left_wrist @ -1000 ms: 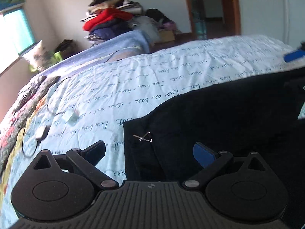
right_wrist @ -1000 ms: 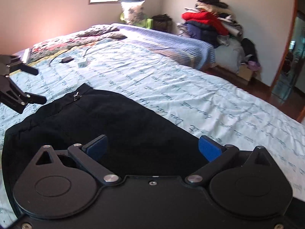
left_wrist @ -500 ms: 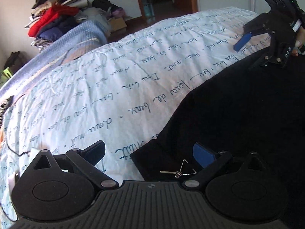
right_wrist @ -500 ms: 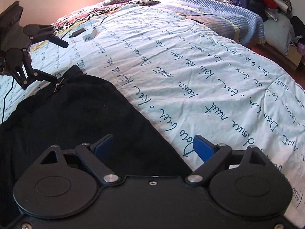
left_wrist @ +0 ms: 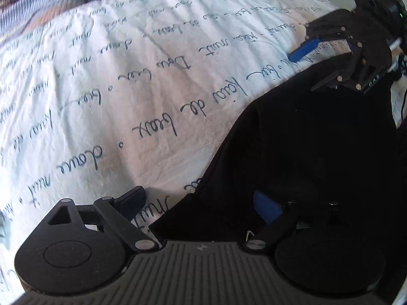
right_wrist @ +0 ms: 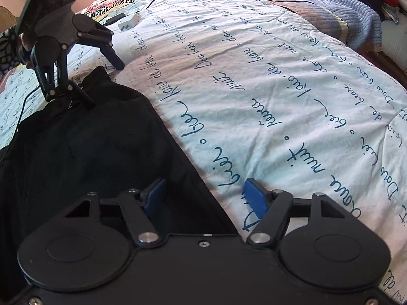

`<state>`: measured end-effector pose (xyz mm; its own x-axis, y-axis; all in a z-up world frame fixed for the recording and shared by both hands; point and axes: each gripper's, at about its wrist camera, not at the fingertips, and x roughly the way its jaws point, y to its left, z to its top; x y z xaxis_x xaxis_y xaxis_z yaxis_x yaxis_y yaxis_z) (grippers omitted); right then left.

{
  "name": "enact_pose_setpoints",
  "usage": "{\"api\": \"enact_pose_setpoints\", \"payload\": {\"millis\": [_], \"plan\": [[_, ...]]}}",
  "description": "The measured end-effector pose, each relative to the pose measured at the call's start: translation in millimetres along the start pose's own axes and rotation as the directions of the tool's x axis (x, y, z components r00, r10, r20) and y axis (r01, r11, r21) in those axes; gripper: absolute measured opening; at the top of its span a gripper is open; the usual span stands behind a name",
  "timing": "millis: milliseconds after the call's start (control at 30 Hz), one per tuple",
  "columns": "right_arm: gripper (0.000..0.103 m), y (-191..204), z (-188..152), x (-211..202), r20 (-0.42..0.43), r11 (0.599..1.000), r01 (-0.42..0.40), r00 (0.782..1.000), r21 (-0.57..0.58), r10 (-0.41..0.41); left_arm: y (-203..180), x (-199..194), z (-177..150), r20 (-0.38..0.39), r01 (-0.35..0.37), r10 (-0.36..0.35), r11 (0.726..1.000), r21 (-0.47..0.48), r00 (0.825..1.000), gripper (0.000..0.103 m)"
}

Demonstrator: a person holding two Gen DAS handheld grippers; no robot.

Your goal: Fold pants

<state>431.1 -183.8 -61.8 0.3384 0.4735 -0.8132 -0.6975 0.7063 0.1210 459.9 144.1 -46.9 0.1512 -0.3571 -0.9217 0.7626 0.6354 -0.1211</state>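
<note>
- Pants [right_wrist: 84,152], black and laid flat on the bed, fill the near-left of the right wrist view, with their far edge running from about 6 o'clock up to 10 o'clock across the sheet.
- Right gripper [right_wrist: 203,195] straddles that edge at 6 o'clock; its jaws have just been closing, cloth sits between the blue pads, but they're still gapped and not pinching yet.
- Left gripper [left_wrist: 201,203] does the same at the other corner, by the zip pull [left_wrist: 249,233]. Its jaws have been easing in a bit but are wide apart, nothing clamped.
- Fabric looks soft, floppy and light, so I'd guess it sags and slides once lifted. Grabbing both corners of that far edge through all layers seems the safest hold.
- Bed sheet [right_wrist: 279,89] with script print stretches off toward 12 o'clock.
- Charger [right_wrist: 128,22] sits way back around 11 o'clock, well clear.
</note>
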Motion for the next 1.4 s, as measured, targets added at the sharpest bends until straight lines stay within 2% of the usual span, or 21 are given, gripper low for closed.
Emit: {"api": "enact_pose_setpoints", "payload": {"millis": [33,100,133,167,200,233,267,300,367,433,500,533,600,700,767,867,967,1067,1133,1267,1400], "plan": [[0.064,0,0,0,0.002,1.000,-0.010,1.000,0.002,0.010,-1,0,2,-0.009,0.006,-0.006,1.000,-0.008,1.000,0.091],[0.047,0,0,-2,-0.001,0.999,-0.040,0.999,0.004,0.040,-8,-3,0,-0.014,0.008,-0.008,1.000,0.024,1.000,0.078],[0.041,1,0,-2,-0.005,0.998,-0.060,0.998,0.006,0.060,-14,-6,0,-0.017,0.001,0.000,0.999,0.047,1.000,0.065],[0.030,3,1,-3,-0.009,0.998,-0.069,0.998,0.007,0.069,-17,-8,-1,-0.018,-0.001,0.002,0.998,0.055,1.000,0.053],[0.021,6,1,-3,-0.013,0.998,-0.070,0.997,0.000,0.070,-21,-11,-2,-0.018,-0.003,0.005,0.998,0.063,1.000,0.046],[0.017,10,1,-3,-0.013,0.998,-0.060,0.998,-0.017,0.059,-25,-14,-4,-0.014,-0.019,0.020,0.997,0.073,1.000,0.038],[0.010,14,0,-4,-0.009,0.999,-0.039,0.999,-0.031,0.039,-30,-17,-6,-0.003,-0.053,0.054,0.994,0.093,0.999,0.025],[0.007,18,-1,-6,0.000,0.999,-0.015,1.000,-0.037,0.015,-34,-19,-8,0.003,-0.089,0.089,0.991,0.100,0.996,0.018],[0.005,26,-4,-10,0.024,0.998,0.025,0.999,-0.050,-0.023,-40,-24,-13,0.023,-0.119,0.117,0.989,0.094,0.993,0.013],[0.004,37,-8,-15,0.051,0.994,0.078,0.996,-0.076,-0.074,-48,-27,-18,0.058,-0.163,0.158,0.983,0.086,0.986,0.011],[0.003,50,-13,-21,0.079,0.983,0.153,0.986,-0.098,-0.145,-58,-30,-23,0.104,-0.238,0.230,0.969,0.068,0.968,0.011],[0.003,57,-15,-25,0.099,0.976,0.187,0.979,-0.111,-0.177,-65,-33,-28,0.142,-0.282,0.270,0.957,0.070,0.952,0.011],[0.003,75,-21,-36,0.141,0.957,0.256,0.961,-0.136,-0.237,-83,-41,-41,0.220,-0.391,0.365,0.916,0.092,0.905,0.012],[0.003,110,-32,-59,0.209,0.924,0.343,0.929,-0.171,-0.306,-114,-60,-70,0.322,-0.496,0.435,0.858,0.133,0.841,0.011],[0.003,141,-46,-79,0.251,0.897,0.390,0.908,-0.206,-0.337,-132,-71,-88,0.353,-0.528,0.455,0.837,0.143,0.818,0.011],[0.003,185,-71,-105,0.297,0.874,0.414,0.894,-0.255,-0.336,-158,-87,-119,0.389,-0.561,0.473,0.813,0.153,0.791,0.011],[0.003,224,-94,-122,0.318,0.865,0.418,0.890,-0.278,-0.328,-183,-100,-145,0.406,-0.580,0.486,0.801,0.149,0.774,0.011],[0.003,261,-118,-127,0.312,0.849,0.415,0.895,-0.327,-0.318,-209,-105,-169,0.413,-0.592,0.492,0.790,0.158,0.767,0.011],[0.003,283,-135,-128,0.304,0.853,0.388,0.908,-0.349,-0.288,-221,-108,-187,0.405,-0.596,0.499,0.787,0.158,0.766,0.012],[0.003,318,-165,-125,0.278,0.868,0.324,0.933,-0.376,-0.228,-238,-105,-223,0.374,-0.579,0.499,0.803,0.139,0.782,0.012],[0.003,341,-185,-112,0.257,0.864,0.312,0.941,-0.396,-0.222,-251,-96,-255,0.335,-0.556,0.494,0.822,0.121,0.803,0.012]]}}
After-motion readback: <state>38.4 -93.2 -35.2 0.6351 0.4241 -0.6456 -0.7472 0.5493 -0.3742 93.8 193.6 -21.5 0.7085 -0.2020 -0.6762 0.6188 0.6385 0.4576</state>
